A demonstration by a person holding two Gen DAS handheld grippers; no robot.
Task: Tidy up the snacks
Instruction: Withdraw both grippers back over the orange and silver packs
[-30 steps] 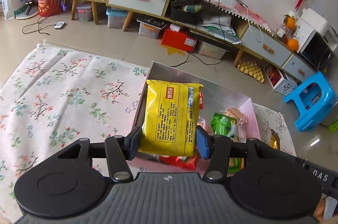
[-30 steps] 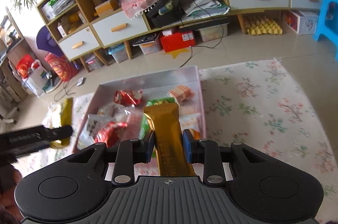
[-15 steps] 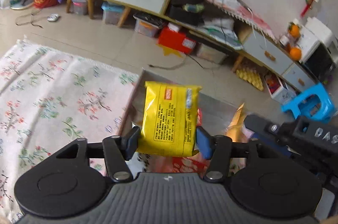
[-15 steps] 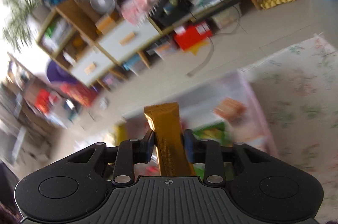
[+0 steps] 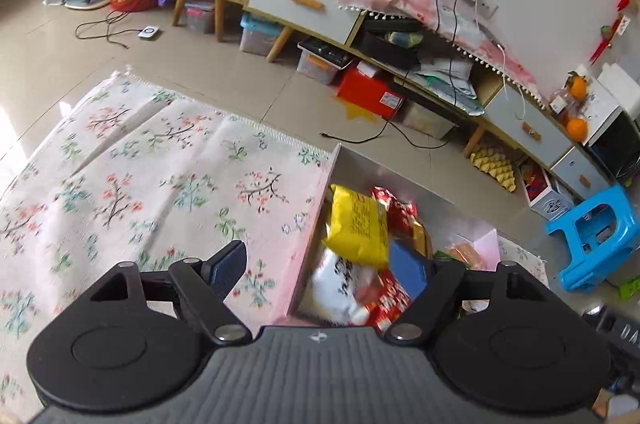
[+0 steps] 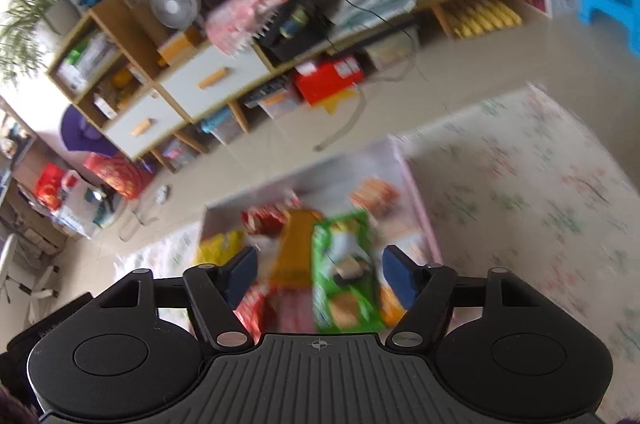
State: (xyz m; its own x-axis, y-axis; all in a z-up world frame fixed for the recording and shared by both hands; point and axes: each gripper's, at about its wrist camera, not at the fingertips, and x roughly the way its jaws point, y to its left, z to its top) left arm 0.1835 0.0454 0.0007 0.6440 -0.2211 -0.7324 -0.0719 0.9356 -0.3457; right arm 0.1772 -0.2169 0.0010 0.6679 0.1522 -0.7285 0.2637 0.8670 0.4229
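From the left wrist, the left gripper (image 5: pixel 318 270) gapes empty; the yellow packet (image 5: pixel 357 226) lies in the pink box (image 5: pixel 310 232). From the right wrist, the right gripper (image 6: pixel 318 276) spreads wide above the gold packet (image 6: pixel 294 248) there.

A pink box (image 5: pixel 310 232) with a silvery inside is seen on the floor, filled with loose snack packets. A yellow packet (image 5: pixel 358 226) lies tilted on top near its left wall. A gold bar (image 6: pixel 294 246) lies beside a green packet (image 6: pixel 346 272), blurred.
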